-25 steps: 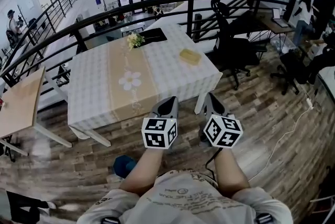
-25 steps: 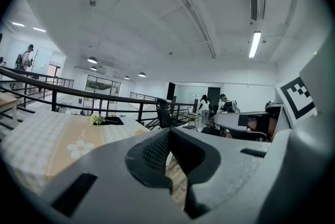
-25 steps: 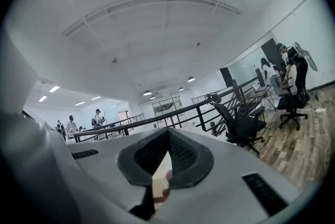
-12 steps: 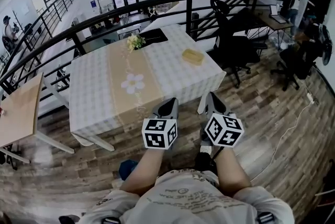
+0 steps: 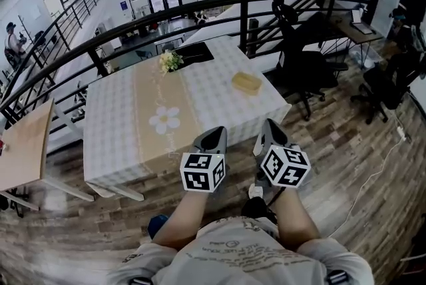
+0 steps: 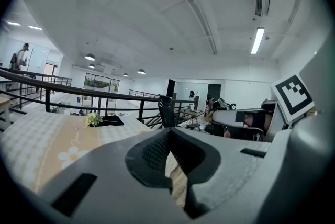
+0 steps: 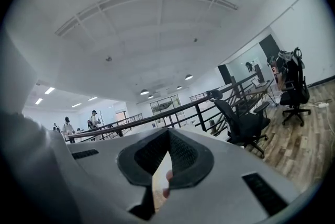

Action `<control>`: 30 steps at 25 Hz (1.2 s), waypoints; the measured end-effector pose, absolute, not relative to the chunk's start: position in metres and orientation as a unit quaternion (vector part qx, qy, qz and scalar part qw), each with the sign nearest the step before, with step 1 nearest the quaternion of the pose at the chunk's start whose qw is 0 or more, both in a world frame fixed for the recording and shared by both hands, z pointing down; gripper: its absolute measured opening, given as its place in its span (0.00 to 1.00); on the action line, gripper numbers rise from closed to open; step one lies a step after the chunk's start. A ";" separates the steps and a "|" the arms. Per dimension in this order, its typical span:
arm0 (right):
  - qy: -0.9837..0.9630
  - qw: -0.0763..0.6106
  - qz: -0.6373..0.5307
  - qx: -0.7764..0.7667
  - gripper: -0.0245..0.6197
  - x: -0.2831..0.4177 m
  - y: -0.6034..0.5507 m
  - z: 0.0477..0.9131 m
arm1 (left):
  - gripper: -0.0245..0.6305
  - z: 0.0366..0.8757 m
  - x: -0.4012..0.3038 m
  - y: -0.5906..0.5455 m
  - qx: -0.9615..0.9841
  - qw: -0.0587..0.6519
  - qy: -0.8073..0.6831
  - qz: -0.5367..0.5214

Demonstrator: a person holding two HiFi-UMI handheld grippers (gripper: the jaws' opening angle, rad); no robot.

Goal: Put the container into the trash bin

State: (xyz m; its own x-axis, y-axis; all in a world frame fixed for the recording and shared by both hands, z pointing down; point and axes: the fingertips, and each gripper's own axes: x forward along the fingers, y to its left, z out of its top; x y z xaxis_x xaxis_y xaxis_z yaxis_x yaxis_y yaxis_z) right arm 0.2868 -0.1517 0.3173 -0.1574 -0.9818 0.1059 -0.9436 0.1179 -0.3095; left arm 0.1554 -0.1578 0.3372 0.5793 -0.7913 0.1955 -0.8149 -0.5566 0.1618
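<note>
left gripper (image 5: 213, 136): jaws pressing together, gripping nothing
right gripper (image 5: 271, 132): jaws pressing together, empty too
container (image 5: 246, 82): sitting on the table (image 5: 120, 110), well apart from both

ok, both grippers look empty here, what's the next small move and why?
Probably close in on the table and carry the right gripper toward the yellow container. It sits near the table's far right edge, ahead of that gripper and apart from it. The left gripper and the right both have jaws together with nothing between them.
</note>
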 end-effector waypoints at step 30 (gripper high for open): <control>0.792 0.010 -0.197 -0.578 0.04 0.411 -0.444 0.339 | 0.04 0.338 0.300 -0.429 0.849 0.115 -0.510 0.081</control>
State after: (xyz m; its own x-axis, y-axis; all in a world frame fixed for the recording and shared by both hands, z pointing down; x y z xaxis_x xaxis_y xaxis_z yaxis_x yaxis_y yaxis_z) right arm 0.4113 -0.4435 0.3391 -0.3314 -0.9195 0.2113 -0.9114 0.2541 -0.3237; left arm 0.2997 -0.4294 0.3382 0.4668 -0.8469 0.2547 -0.8841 -0.4536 0.1121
